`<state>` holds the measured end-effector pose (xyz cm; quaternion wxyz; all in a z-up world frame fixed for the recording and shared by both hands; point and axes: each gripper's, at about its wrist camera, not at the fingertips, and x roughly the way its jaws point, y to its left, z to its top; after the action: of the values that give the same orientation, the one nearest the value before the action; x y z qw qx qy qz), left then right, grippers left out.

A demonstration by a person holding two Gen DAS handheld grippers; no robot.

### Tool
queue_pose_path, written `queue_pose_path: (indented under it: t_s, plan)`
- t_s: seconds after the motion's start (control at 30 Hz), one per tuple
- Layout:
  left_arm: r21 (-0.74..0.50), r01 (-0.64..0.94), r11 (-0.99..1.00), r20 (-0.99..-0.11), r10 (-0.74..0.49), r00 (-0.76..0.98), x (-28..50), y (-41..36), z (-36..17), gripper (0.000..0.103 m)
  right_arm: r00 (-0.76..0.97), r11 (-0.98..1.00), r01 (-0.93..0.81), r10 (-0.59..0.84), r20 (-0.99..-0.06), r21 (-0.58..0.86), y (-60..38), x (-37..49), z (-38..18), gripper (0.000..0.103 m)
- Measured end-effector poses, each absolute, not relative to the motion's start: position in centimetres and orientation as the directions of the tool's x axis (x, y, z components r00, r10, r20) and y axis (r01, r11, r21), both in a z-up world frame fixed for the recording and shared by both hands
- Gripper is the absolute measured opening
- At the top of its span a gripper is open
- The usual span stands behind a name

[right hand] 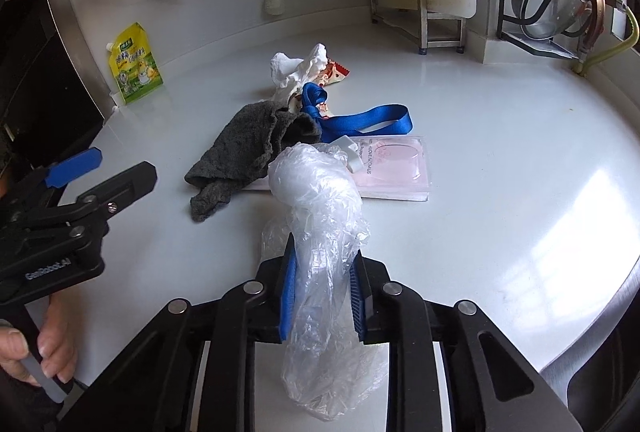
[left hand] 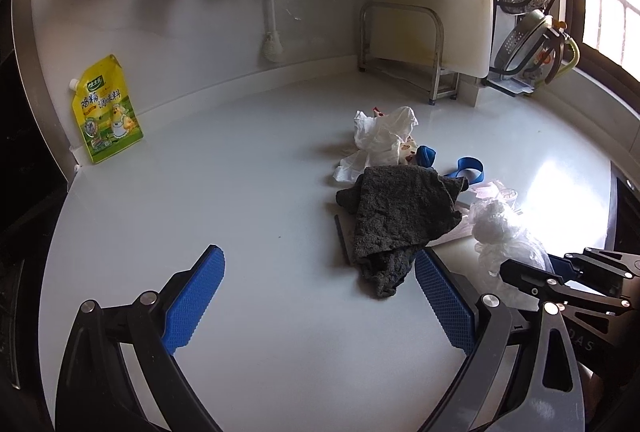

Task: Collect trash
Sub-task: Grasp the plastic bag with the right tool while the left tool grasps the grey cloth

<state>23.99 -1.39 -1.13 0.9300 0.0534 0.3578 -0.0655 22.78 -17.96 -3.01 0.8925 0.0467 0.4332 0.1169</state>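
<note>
- Two grippers are mine: my right gripper (right hand: 322,286) is clamped on a crumpled clear plastic bag (right hand: 320,200), which bulges up and forward from between the blue pads, lifted so it can be carried off as trash.
- My left gripper (left hand: 318,296) is spread wide with nothing between its pads, low over the white counter (left hand: 240,192), seemingly ready for the next piece.
- Just ahead of its right pad lies a dark grey cloth (left hand: 400,216), rumpled, partly covering other litter.
- Beyond the cloth sit white crumpled tissue (left hand: 384,130), a blue lanyard (right hand: 360,118) and a flat pink package (right hand: 396,168), loosely heaped together.
- Well apart, a yellow seasoning pouch (left hand: 106,110) leans against the back wall.
</note>
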Motion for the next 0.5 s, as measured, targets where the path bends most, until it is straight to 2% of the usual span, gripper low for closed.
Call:
queue_pose_path:
  t_s: [0.2,0.5]
  plan:
    - [0.033,0.169,0.985,-0.685,-0.101,0.721,25.4,-3.1,-1.1,0.095,0.663,0.968,-0.119,0.242,-0.709,0.219,-21.4,20.9,-0.8,0.022]
    - [0.080,0.224,0.971,-0.698,-0.106,0.708,27.6,-7.5,-1.4,0.095,0.710,0.941,-0.052,0.270,-0.650,0.334,-25.8,20.5,0.6,0.022]
